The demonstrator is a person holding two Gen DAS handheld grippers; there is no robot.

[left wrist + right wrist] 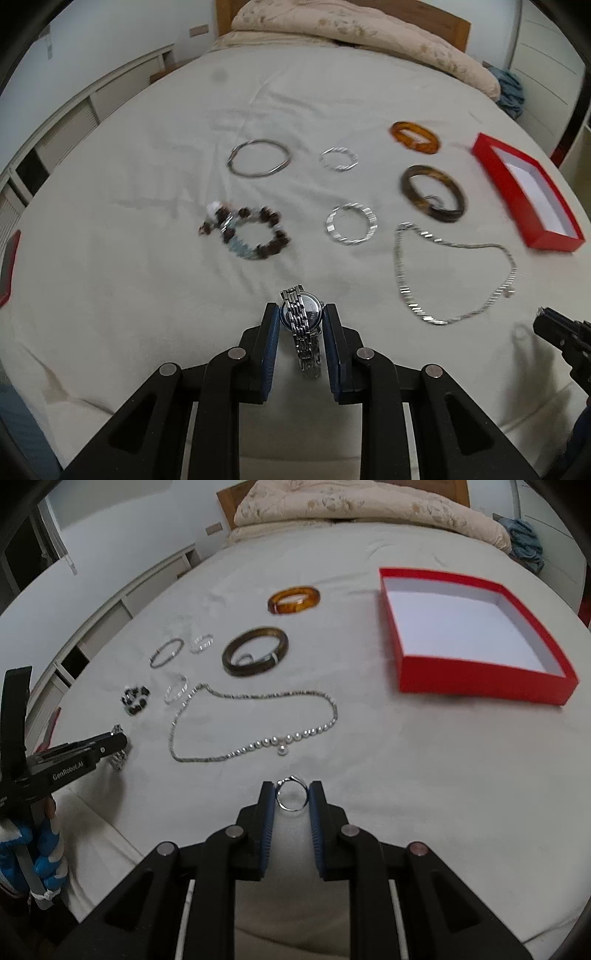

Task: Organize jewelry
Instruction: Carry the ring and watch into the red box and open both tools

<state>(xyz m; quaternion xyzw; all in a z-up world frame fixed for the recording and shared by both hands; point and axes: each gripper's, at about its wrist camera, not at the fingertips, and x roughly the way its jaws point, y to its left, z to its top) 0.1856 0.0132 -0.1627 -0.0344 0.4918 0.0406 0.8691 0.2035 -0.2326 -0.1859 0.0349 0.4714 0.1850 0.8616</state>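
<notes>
Left gripper (301, 317) clamped on a silver watch (303, 325), band hanging between the blue pads (271, 350). Right gripper (291, 795) pinched on a small silver ring (291, 794), held upright above the bed sheet (406, 775). Just ahead, a pearl necklace (255, 720) spread in a loop. Beyond it, a dark bangle (255, 656) and an amber bangle (294, 599). Off right, an open red box (480, 679), white inside. Farther left, silver bangles and a beaded bracelet (245, 234), well apart.

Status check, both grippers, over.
Left gripper shut on watch. Right gripper shut on ring. Red box open, path unobstructed.
</notes>
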